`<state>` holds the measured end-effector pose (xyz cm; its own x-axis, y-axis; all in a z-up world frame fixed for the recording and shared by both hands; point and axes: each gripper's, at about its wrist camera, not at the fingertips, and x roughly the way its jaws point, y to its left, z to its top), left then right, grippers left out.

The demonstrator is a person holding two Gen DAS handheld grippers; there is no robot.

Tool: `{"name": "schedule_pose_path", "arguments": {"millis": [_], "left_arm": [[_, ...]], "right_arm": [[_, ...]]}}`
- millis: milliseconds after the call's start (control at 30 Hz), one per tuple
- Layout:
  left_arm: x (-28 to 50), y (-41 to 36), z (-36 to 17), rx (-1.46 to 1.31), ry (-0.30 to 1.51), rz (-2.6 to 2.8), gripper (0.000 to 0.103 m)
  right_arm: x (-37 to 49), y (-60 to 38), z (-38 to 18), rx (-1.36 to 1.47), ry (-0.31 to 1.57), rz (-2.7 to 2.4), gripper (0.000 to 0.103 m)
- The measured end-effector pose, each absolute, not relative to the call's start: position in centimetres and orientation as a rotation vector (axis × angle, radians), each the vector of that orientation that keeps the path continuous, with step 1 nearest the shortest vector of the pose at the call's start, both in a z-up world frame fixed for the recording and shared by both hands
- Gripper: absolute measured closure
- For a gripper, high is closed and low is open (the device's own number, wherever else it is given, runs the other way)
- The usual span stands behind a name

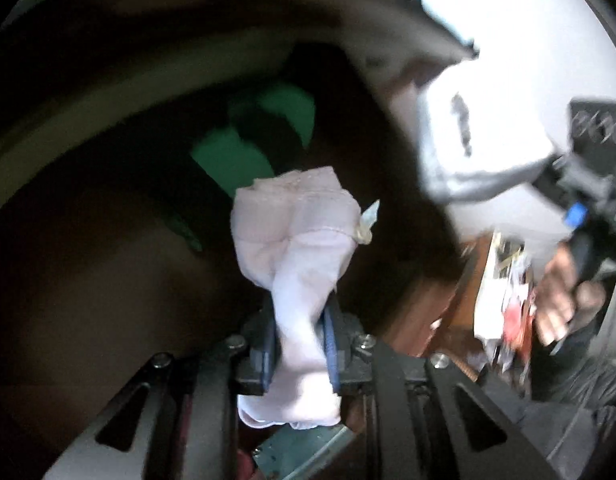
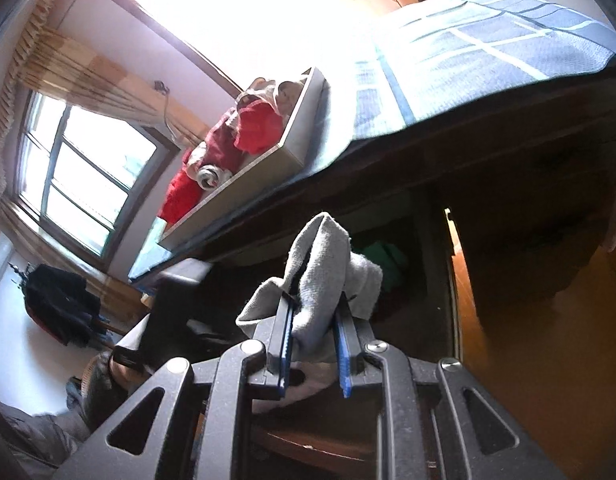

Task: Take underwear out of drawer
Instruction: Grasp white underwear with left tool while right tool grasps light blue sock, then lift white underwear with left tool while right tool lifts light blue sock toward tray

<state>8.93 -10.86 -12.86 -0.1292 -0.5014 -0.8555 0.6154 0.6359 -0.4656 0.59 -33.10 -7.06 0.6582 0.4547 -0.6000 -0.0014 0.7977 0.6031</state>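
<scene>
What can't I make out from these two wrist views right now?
- Left wrist view: the drawer interior is dark and blurred; how much remains besides the green cloth can't be told.
- Left wrist view: the pale pink garment in the left gripper is bunched, its lower end hidden by the fingers.
- Right wrist view: the grey garment in the right gripper blocks the drawer behind.

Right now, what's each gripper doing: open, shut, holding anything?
Left gripper: shut on a pale pink garment.
Right gripper: shut on a grey garment.
</scene>
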Motion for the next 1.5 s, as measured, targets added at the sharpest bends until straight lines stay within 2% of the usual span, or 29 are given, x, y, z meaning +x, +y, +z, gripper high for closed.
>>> {"name": "schedule_pose_path", "arguments": {"millis": [233,533,900,1033,1500], "left_arm": [[9.5,-6.4,-10.3,-0.155,1.267,-0.893,0.085],[9.6,-0.8,-5.1,-0.189,1.075,-0.753,0.085],[8.4,7.6,-1.3,-0.261,0.932,-0.634,0.085],[7.2,8.2,-0.4,-0.266,0.88,-0.594,0.085],[11.8,9.5,2.9,-0.274,0.749,-0.494,0.085]], "right_arm": [[0.5,-32.5,-7.2,0.646,0.781,0.262,0.082],[1.9,-29.0,-4.2,0.549,0.728,0.325,0.083],[4.1,-22.7,-0.7,0.44,0.687,0.452,0.083],[5.6,-20.5,0.6,0.415,0.671,0.492,0.082],[12.2,-14.3,3.3,0.278,0.639,0.505,0.082]]}}
